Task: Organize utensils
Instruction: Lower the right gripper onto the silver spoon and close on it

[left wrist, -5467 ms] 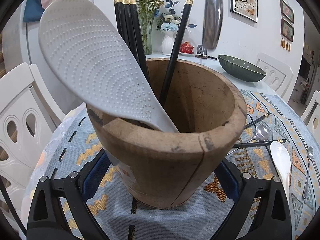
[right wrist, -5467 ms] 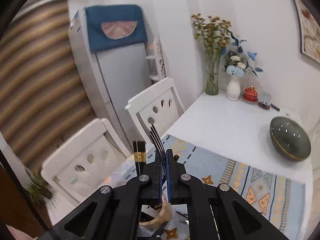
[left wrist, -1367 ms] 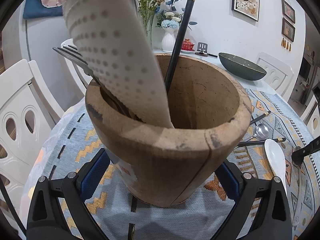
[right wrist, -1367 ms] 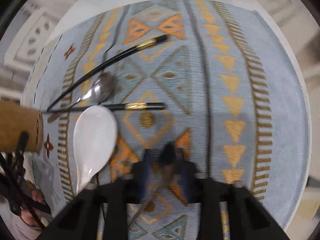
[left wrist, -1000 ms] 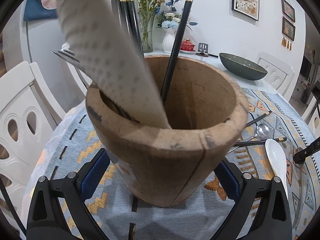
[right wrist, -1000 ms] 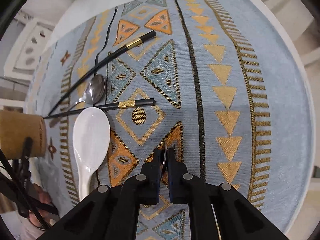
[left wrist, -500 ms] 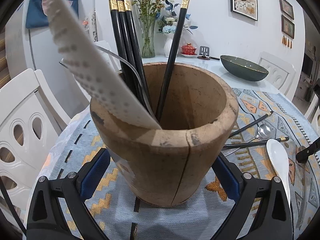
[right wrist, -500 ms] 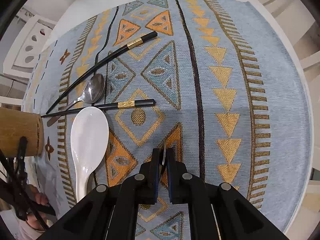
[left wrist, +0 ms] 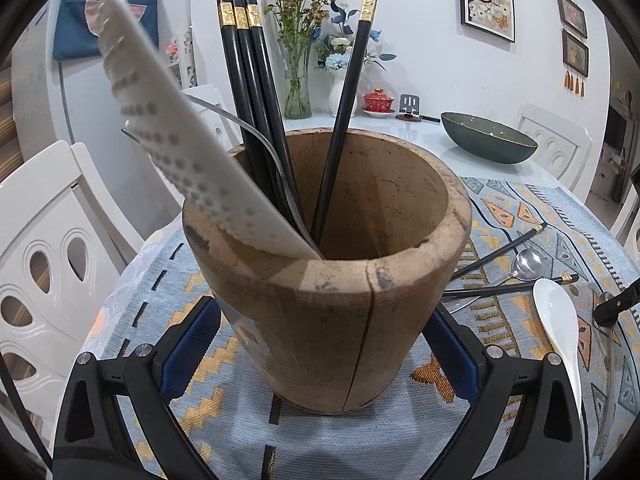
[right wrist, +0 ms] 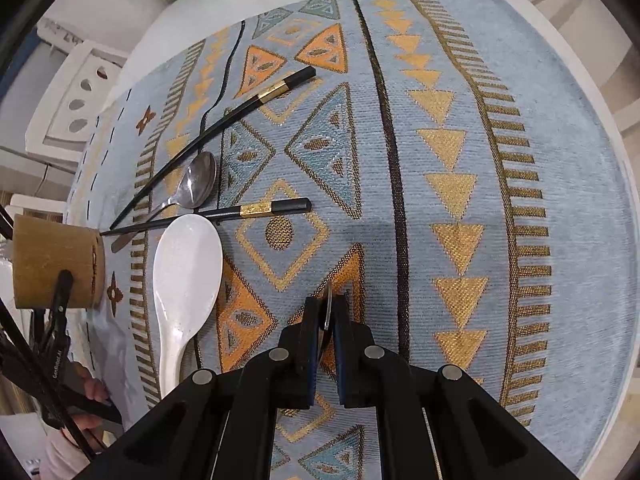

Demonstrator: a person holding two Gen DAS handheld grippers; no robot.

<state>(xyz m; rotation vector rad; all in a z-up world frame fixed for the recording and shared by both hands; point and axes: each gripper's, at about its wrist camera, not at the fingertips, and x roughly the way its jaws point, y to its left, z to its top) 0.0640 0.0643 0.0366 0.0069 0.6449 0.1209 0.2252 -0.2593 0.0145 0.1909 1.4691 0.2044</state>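
L tongs (left wrist: 320, 344) clamped on the wooden holder (left wrist: 332, 296), blue pads pressed to its left & right walls low down; holder upright on the patterned cloth (left wrist: 224, 412) covering the desk.

Inside holder, all leaning to far-left side: white dotted rice paddle (left wrist: 188, 152), three black chopsticks w/ gold bands (left wrist: 248, 80), a metal fork (left wrist: 256, 136) curving out behind the paddle. One more black chopstick (left wrist: 344, 112) stands nearer the middle, tilted right.

R tongs (right wrist: 325, 320) closed on a thin metal utensil (right wrist: 327, 308), seen edge-on between the pads; can't tell what kind. Tongs point down at the cloth (right wrist: 440, 160) in the near-middle of the right wrist view.

Loose items on cloth, left part of the right wrist view: white ceramic spoon (right wrist: 184, 280), bowl far, handle near; just far of it a black chopstick (right wrist: 224, 214) lying across, gold band toward right, tip touching or passing the spoon's bowl edge. Metal spoon (right wrist: 192, 184) beyond that, then another black chopstick (right wrist: 224, 124) angled far-right. Holder (right wrist: 52, 264) sits at far left edge of that view, L tongs' black arm against it.

Far on the desk in the left wrist view: dark green bowl (left wrist: 488, 142), glass vase w/ dried flowers (left wrist: 298, 76), small red lidded pot (left wrist: 378, 100). White chairs (left wrist: 52, 248) at left.
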